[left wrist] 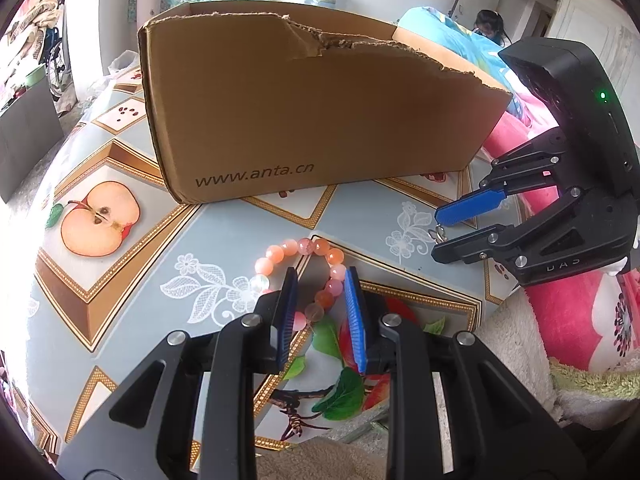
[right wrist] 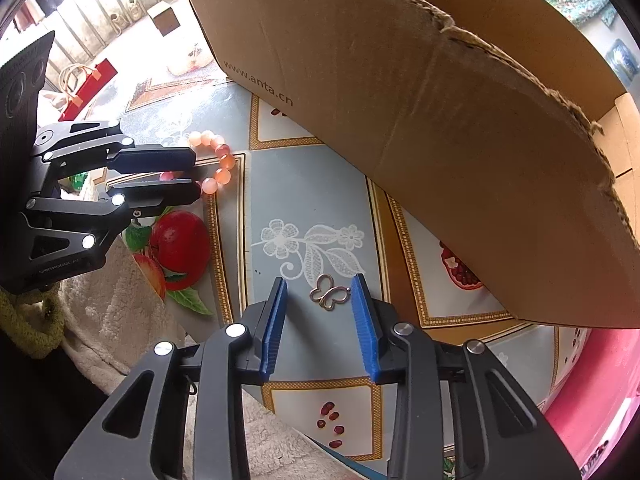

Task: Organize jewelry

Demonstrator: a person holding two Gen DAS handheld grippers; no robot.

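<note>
Butterfly pendant [right wrist: 330, 298] lies flat, wings toward the box, between the right hand-held gripper's [right wrist: 320, 292] narrowed, untouching jaws.

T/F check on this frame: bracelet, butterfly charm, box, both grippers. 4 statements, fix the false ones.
1. The bead bracelet lies on the tablecloth, in front of the cardboard box. True.
2. The butterfly charm is inside the box. False: it lies on the cloth outside it, between the right gripper's fingers.
3. The left gripper straddles part of the bracelet. True.
4. The charm is gold. False: it is a silver outline.
</note>
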